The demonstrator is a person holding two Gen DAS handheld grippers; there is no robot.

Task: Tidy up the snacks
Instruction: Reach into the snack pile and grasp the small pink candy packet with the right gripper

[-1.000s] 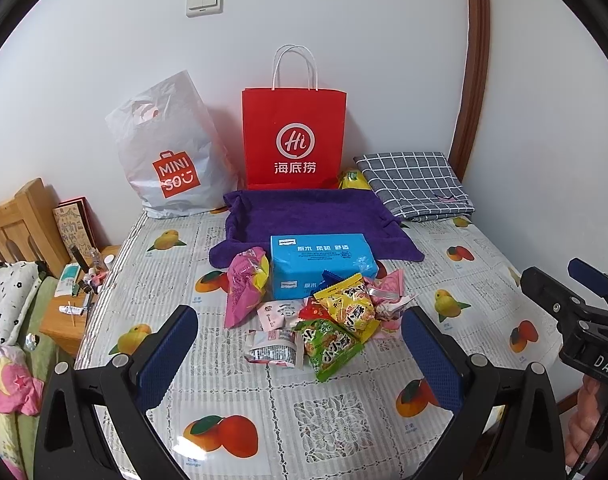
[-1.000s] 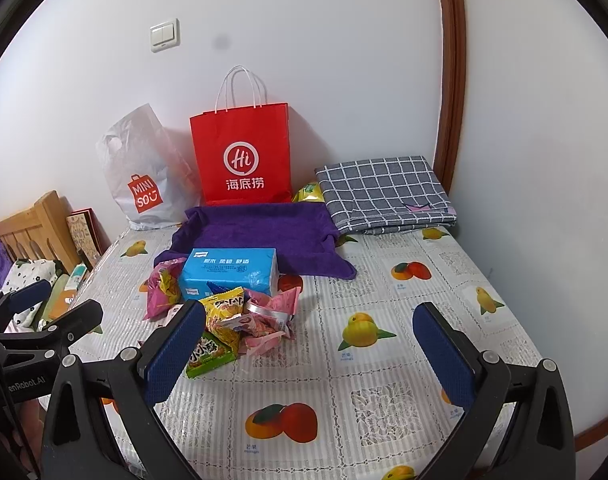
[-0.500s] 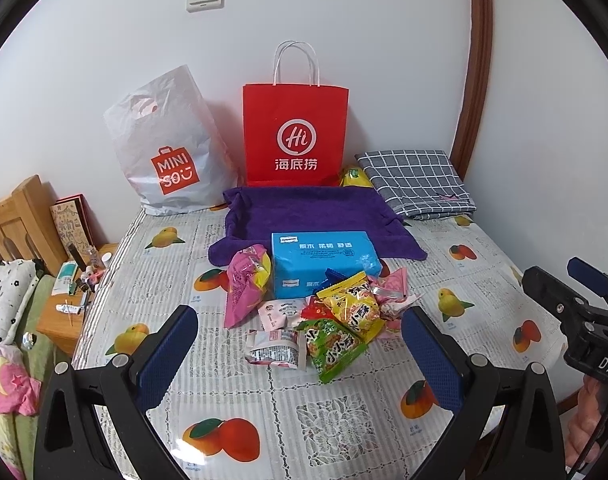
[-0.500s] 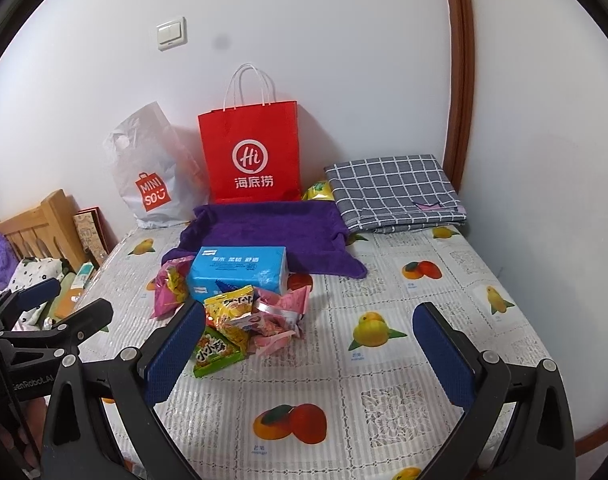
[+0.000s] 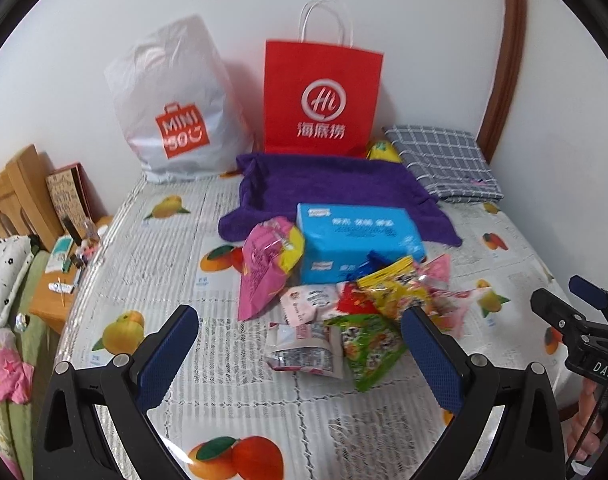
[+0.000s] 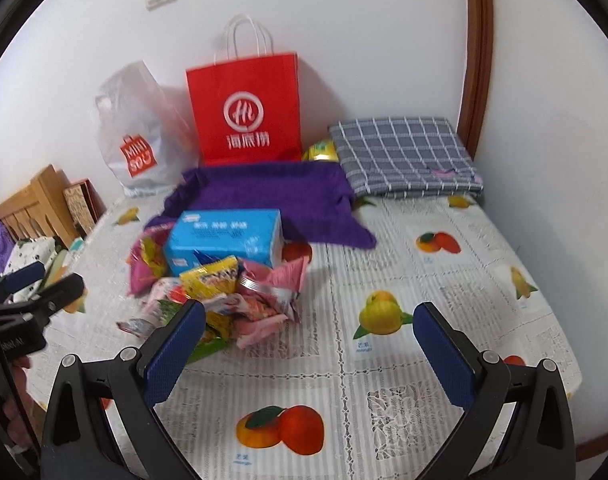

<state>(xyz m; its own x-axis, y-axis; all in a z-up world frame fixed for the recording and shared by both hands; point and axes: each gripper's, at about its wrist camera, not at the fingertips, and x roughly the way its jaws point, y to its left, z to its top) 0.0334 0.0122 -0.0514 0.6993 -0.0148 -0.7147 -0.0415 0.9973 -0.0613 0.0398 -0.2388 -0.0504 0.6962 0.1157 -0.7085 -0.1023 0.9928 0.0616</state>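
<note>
Here, in the left wrist view, the left gripper [image 5: 298,354] hangs spread wide over the desk [image 5: 164,256], which wears a fruit-print cover, and nothing sits between its blue pads [image 5: 166,356]. Just beyond it lies the pile of snacks [image 5: 343,308]: a pink packet [image 5: 266,268] leaning against a blue box [image 5: 355,244], a yellow packet [image 5: 395,286] in front of the box, a green packet [image 5: 367,348] and a white packet [image 5: 304,348] nearest the gripper. The right pad overlaps the edge of the green packet in the picture, though whether it touches cannot be told. Behind the box lies a purple towel [image 5: 327,186], and against the wall stand a white plastic bag [image 5: 176,108] and a red paper bag [image 5: 321,98], side by side. A folded checked cloth [image 5: 443,160] lies in the far right corner. The right gripper [image 5: 571,306] shows at the right edge, beside the pile and apart from it.

In the right wrist view, the right gripper [image 6: 307,350] is also spread wide and holds nothing, poised over a bare patch of cover printed with fruit. The snacks [image 6: 232,292] lie to its left, with its left pad [image 6: 174,354] overlapping the near edge of the pile. The blue box [image 6: 226,236] sits behind the packets, touching the purple towel [image 6: 272,196]. The red paper bag [image 6: 246,110] and white plastic bag [image 6: 138,132] stand at the wall, and the checked cloth [image 6: 403,156] lies to the right of them. The left gripper [image 6: 36,284] appears at the left edge
</note>
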